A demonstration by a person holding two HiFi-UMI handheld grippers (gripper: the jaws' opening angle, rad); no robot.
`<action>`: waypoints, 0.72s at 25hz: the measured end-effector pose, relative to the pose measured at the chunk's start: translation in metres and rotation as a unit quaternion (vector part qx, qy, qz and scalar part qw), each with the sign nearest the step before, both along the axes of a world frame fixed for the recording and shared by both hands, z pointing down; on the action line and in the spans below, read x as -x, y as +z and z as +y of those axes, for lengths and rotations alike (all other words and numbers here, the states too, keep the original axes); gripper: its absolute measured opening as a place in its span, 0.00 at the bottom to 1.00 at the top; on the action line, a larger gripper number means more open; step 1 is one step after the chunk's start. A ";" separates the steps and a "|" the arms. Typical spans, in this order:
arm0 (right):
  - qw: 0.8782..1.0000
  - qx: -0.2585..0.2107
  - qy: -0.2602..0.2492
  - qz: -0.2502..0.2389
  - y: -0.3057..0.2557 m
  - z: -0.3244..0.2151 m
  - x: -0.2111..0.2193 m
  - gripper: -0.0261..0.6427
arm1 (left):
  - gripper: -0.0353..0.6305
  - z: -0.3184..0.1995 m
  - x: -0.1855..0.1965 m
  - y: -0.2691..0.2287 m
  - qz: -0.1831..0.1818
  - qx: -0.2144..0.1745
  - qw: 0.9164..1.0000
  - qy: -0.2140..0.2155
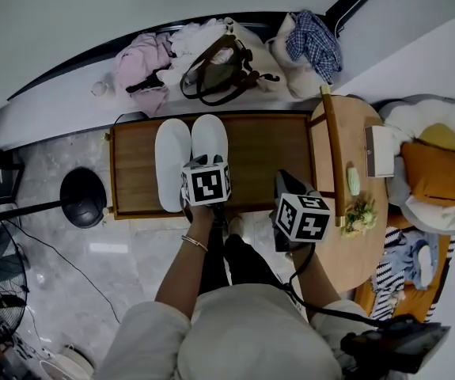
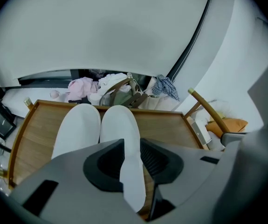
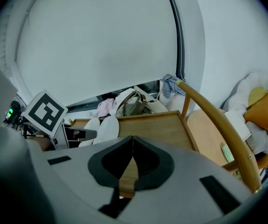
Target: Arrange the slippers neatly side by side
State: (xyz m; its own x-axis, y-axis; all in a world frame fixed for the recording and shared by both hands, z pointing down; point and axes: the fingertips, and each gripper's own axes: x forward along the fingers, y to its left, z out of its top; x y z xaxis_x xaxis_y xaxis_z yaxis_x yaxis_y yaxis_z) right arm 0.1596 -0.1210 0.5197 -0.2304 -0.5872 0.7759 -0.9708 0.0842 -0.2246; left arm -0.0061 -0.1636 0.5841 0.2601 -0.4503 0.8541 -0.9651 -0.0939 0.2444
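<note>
Now we look down on the long wooden table [image 1: 267, 157], the biggest thing before us, with a raised rim all round. On the table's left half lie the two white slippers. The left slipper [image 1: 172, 163] and the right slipper [image 1: 210, 139] touch along their sides, with toes toward the table's far edge and about level.

At the table's near edge our left gripper [image 2: 132, 162] hangs over the right slipper's heel. Its jaws stand partly apart with the heel between them, and the pads do not seem to press. Further right along that edge, our right gripper [image 3: 133, 143] has its jaws closed together on nothing.

We judge the pair as good as set, and the step in hand is letting go. Next we should draw the left gripper straight off the heel without dragging it.
</note>
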 end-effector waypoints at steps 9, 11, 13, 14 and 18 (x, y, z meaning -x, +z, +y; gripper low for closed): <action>0.999 -0.035 -0.015 0.002 -0.028 0.001 -0.004 0.09 | 0.23 0.014 0.025 -0.040 -0.012 -0.037 0.999 -0.028; 0.999 -0.044 -0.021 0.002 -0.035 0.000 -0.005 0.09 | 0.23 0.019 0.031 -0.051 -0.013 -0.049 0.998 -0.037; 0.998 -0.054 -0.027 0.002 -0.041 0.000 -0.006 0.09 | 0.22 0.024 0.038 -0.063 -0.016 -0.062 0.997 -0.046; 0.998 -0.059 -0.031 0.003 -0.045 0.000 -0.007 0.09 | 0.22 0.027 0.042 -0.069 -0.019 -0.070 0.996 -0.051; 0.996 -0.080 -0.049 0.005 -0.062 -0.001 -0.007 0.09 | 0.19 0.034 0.060 -0.100 -0.026 -0.126 0.989 -0.072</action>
